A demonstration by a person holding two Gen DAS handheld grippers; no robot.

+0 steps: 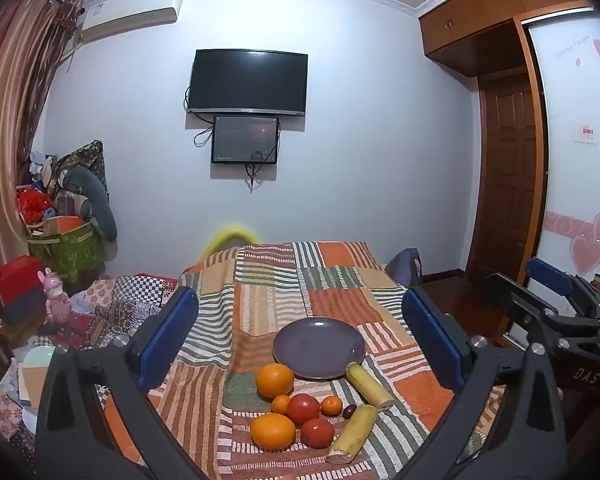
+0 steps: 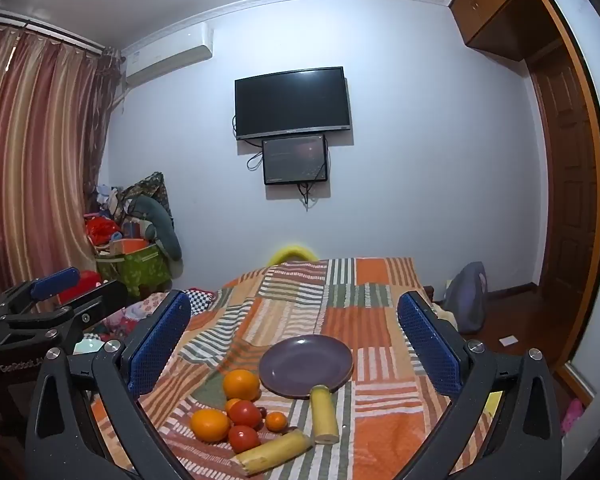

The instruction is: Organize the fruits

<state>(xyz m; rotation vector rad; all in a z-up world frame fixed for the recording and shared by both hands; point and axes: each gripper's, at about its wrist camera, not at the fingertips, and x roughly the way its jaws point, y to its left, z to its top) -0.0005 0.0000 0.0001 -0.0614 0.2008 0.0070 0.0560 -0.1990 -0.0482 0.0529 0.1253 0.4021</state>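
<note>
A purple plate [image 1: 319, 347] [image 2: 306, 365] lies bare on the patchwork cloth. In front of it lies a cluster of fruit: two oranges [image 1: 275, 381] [image 2: 241, 385], two red tomatoes [image 1: 303, 409] [image 2: 245, 414], two small mandarins [image 1: 331, 405] [image 2: 276, 421], a small dark fruit [image 1: 349, 411] and two yellow cane-like pieces [image 1: 370, 386] [image 2: 324, 414]. One piece touches the plate's near rim. My left gripper [image 1: 300, 336] is open and empty, above and before the fruit. My right gripper [image 2: 296, 340] is open and empty, likewise. Each shows in the other's view, the right one [image 1: 556, 300] and the left one [image 2: 56, 292].
The patchwork-covered table [image 1: 268, 280] runs back toward a wall with a TV [image 1: 249, 82]. Boxes, bags and toys [image 1: 60, 220] pile at the left by the curtain. A wooden door [image 1: 508, 176] and wardrobe stand at the right. A blue-grey bag [image 2: 466, 296] sits on the floor.
</note>
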